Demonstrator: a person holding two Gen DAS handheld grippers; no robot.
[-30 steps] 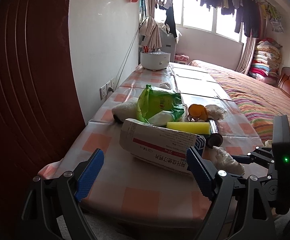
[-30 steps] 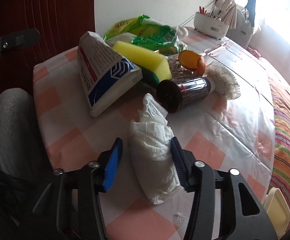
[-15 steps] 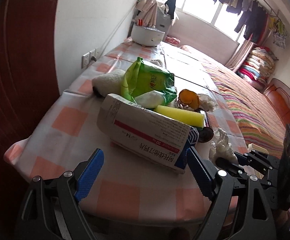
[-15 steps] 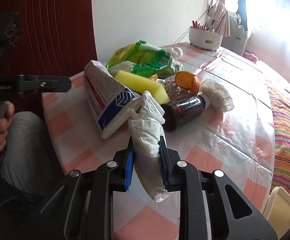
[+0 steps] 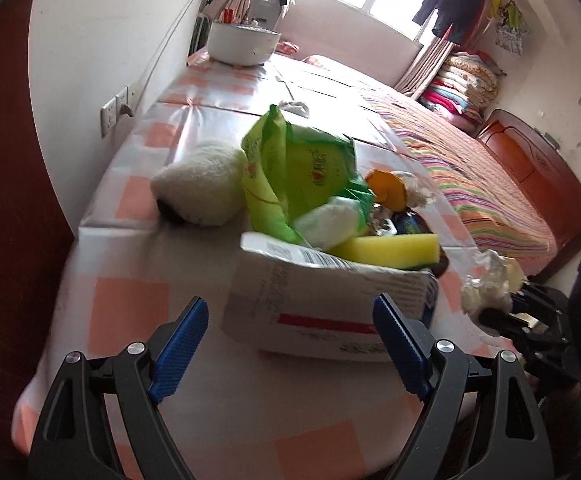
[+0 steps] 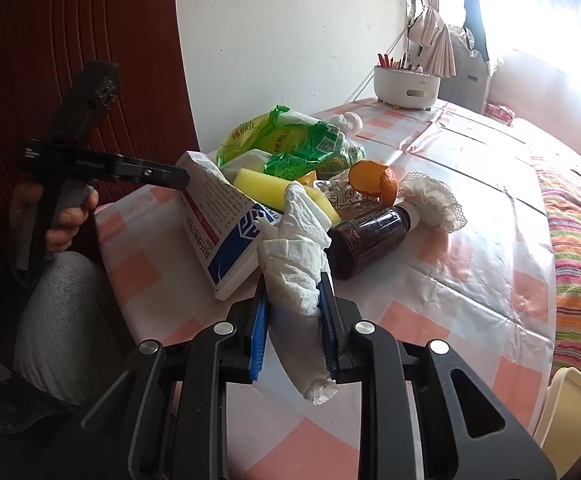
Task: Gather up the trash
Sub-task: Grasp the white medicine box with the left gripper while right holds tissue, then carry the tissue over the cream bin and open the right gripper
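Observation:
My right gripper (image 6: 293, 322) is shut on a crumpled white tissue (image 6: 292, 248) and holds it above the table's near edge; the tissue also shows in the left wrist view (image 5: 488, 284). My left gripper (image 5: 288, 350) is open, its blue pads either side of a white medicine box (image 5: 326, 304) that lies on the table; the box also shows in the right wrist view (image 6: 220, 220). Behind it lie a yellow sponge (image 5: 390, 250), a green wrapper (image 5: 310, 168), a brown bottle (image 6: 364, 240) and an orange peel (image 6: 372, 180).
The table has a checked orange and white cover (image 5: 130, 312) and stands against a white wall. A white fluffy slipper (image 5: 200, 188) lies left of the pile, a white bowl (image 5: 244, 44) at the far end, a lace cloth (image 6: 434, 202) by the bottle. A bed (image 5: 482, 184) runs along the right.
My right gripper has closed on the tissue and lifted it off the table. My left gripper has moved closer to the medicine box, staying open.

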